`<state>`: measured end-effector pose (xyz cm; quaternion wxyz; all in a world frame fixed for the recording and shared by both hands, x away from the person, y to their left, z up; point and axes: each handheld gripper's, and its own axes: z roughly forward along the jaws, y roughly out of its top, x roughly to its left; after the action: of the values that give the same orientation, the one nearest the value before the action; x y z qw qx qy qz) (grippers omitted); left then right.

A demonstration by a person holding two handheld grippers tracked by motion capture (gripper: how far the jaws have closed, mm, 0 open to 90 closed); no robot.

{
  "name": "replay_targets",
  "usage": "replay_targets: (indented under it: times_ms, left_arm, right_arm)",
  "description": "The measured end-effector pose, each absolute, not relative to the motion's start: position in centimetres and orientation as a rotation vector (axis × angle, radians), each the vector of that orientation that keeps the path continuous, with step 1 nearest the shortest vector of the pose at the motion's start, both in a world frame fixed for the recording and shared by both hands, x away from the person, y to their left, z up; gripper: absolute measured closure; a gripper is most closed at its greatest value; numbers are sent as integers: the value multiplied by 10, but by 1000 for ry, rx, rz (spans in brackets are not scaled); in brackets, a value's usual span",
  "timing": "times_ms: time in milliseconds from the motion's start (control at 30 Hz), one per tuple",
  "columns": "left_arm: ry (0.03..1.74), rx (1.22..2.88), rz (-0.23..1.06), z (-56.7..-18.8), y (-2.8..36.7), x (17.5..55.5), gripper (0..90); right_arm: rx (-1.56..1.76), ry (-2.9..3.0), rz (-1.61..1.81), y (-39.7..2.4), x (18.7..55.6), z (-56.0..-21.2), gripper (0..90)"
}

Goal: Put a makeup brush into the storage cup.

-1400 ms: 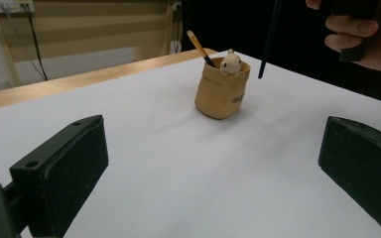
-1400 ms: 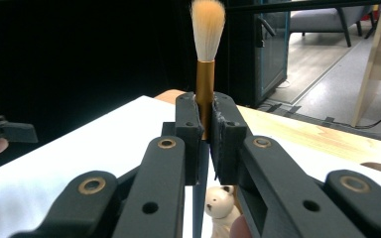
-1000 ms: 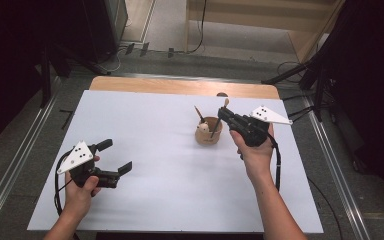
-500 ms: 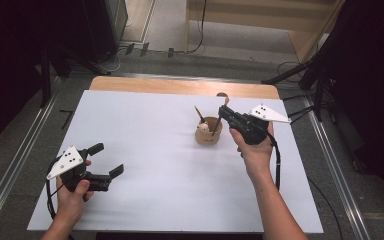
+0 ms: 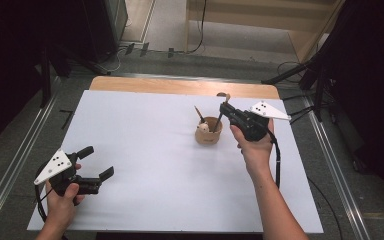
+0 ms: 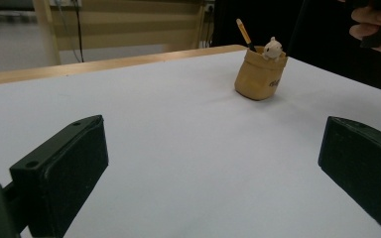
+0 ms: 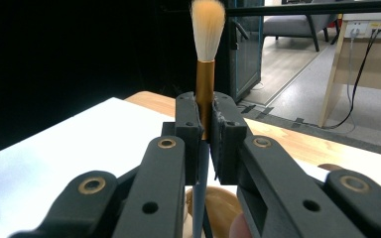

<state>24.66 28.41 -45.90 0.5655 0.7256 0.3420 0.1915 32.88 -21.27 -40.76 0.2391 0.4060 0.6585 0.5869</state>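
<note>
Left claw moved nearer table corner, released; right claw grasping brush; dark room.

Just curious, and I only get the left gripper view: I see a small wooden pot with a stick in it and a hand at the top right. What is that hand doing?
Observer: It holds the right gripper, shut on a brush.
Operator: Which way up is the brush?
Observer: Bristles up; the handle points down towards the mouth of the pot.
Operator: Where is my gripper?
Observer: The left gripper is over the table's front left corner.
</note>
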Motion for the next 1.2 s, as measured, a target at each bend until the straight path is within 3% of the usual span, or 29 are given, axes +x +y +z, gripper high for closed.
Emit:
replay_targets:
  times_ms: [1200]
  left_arm:
    - [812, 1700, 457, -461, 288, 245, 0]
  right_arm:
    - [1150, 1813, 1506, -205, 342, -433, 845]
